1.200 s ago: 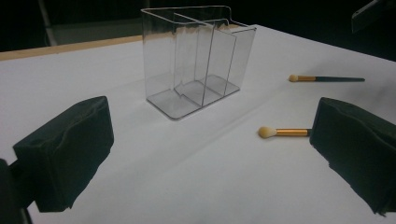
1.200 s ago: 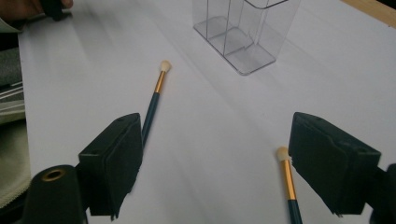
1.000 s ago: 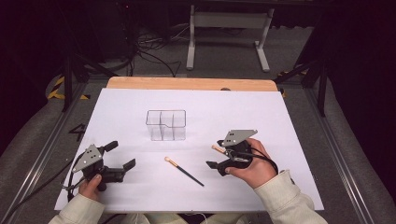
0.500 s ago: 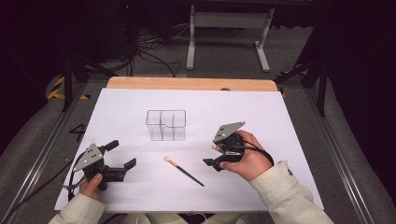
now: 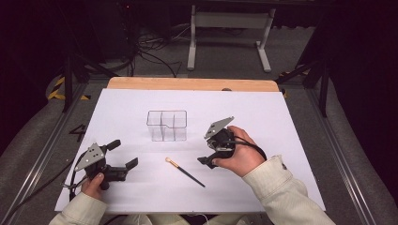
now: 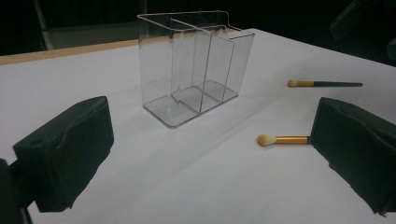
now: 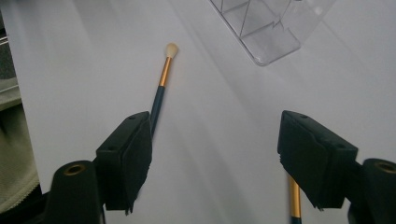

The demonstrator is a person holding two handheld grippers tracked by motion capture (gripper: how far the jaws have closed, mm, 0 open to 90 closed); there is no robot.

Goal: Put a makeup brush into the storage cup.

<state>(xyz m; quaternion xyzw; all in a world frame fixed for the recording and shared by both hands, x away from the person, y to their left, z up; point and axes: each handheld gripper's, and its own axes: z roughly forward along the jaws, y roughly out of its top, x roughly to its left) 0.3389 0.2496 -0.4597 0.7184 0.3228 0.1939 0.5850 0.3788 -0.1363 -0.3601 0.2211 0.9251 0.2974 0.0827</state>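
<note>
Our bench (image 5: 281, 122) is covered in white. On it stands a clear divided organizer (image 5: 166, 125), and in front of that lies a thin brush (image 5: 185, 172) flat on the surface. Our right tool (image 5: 210, 151), just beside the brush, has been narrowing its jaws around nothing. Our left tool (image 5: 123, 153) rests apart, empty.

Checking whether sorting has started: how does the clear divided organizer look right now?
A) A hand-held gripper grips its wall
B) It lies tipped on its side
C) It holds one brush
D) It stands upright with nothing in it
D: the clear organizer stands upright, its compartments bare, while a brush lies on the white table beside it.
</note>
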